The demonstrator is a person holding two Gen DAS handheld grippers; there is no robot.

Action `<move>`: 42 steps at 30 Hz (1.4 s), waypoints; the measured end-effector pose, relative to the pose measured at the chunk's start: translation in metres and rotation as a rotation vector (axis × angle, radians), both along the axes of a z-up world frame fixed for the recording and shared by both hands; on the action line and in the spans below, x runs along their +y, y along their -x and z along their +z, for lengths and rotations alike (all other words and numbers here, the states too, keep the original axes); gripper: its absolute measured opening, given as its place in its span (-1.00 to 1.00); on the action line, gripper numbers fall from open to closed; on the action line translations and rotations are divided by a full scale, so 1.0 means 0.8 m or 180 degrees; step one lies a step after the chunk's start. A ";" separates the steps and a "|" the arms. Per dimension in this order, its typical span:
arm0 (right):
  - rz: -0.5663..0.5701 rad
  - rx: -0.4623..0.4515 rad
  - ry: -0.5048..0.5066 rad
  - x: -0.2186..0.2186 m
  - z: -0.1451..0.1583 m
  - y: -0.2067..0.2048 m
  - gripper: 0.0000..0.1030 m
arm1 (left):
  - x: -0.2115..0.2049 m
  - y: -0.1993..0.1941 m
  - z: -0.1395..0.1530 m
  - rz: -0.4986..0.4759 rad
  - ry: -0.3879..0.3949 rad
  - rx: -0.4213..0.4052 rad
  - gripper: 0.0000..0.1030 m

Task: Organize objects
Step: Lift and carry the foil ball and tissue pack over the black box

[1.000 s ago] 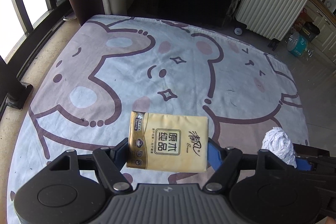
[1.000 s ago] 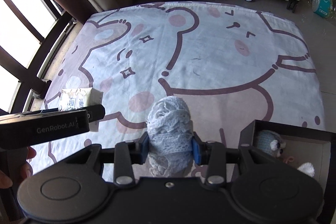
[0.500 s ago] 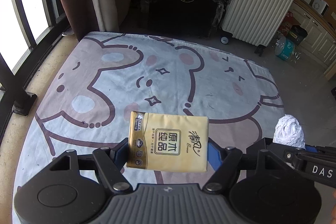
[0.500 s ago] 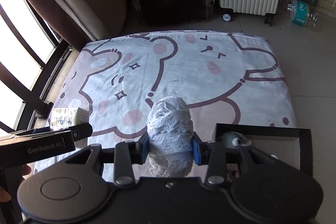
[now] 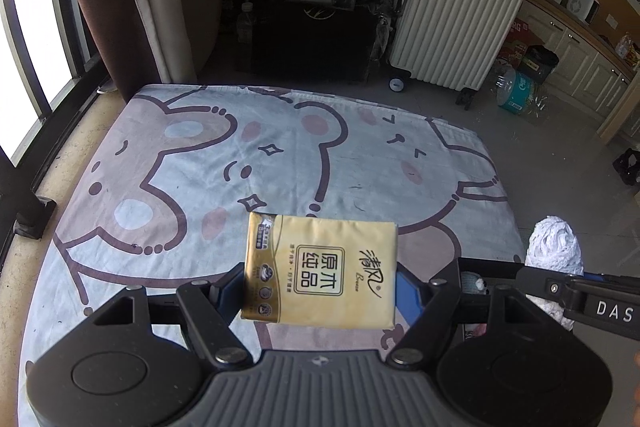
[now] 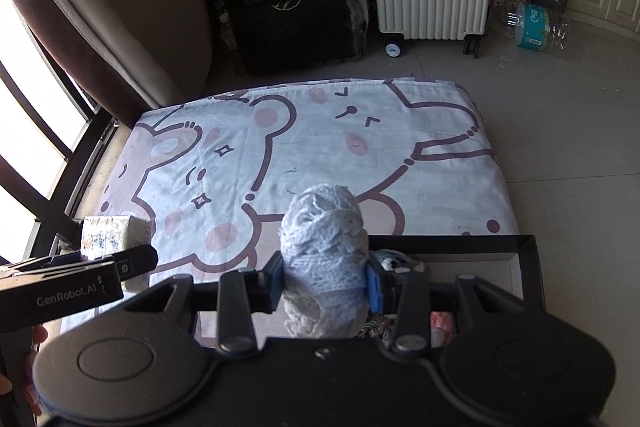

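Left tongs [image 5: 320, 289] are clamped on a yellow tissue pack [image 5: 322, 269], its printed face up, held in the air above the cartoon bear sheet [image 5: 192, 155] that covers the mattress. Right tongs [image 6: 325, 283] are squeezed tight around a ball of pale blue lace [image 6: 324, 247], held upright over the near edge of the sheet, and just beneath and to the right sits a dark open box [image 6: 524, 267] with small soft items inside. Off past the far edge of the sheet a cream ribbed suitcase [image 5: 452, 27] stands on the tiled floor.
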State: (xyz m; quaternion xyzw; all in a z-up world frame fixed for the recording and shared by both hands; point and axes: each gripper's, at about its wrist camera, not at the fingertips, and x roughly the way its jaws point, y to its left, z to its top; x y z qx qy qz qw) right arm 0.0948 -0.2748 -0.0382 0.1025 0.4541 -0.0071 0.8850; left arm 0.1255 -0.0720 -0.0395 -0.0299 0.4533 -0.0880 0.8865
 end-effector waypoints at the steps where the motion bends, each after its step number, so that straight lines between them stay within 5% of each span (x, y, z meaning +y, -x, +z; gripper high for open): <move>1: -0.0014 0.0000 0.0000 -0.004 0.000 0.002 -0.20 | -0.004 0.001 0.000 -0.0018 0.0004 -0.0001 0.44; 20: -0.0310 -0.0041 -0.0073 -0.072 -0.010 0.024 -0.20 | -0.068 0.005 -0.007 -0.0269 0.0102 0.0017 0.44; 29: -0.0541 -0.0271 -0.0078 -0.107 -0.018 0.032 -0.20 | -0.092 0.004 -0.011 -0.0397 0.0377 -0.0016 0.44; 42: -0.0787 -0.0063 0.0013 -0.158 -0.070 0.032 -0.20 | -0.150 -0.010 -0.043 -0.0628 0.0694 0.0147 0.44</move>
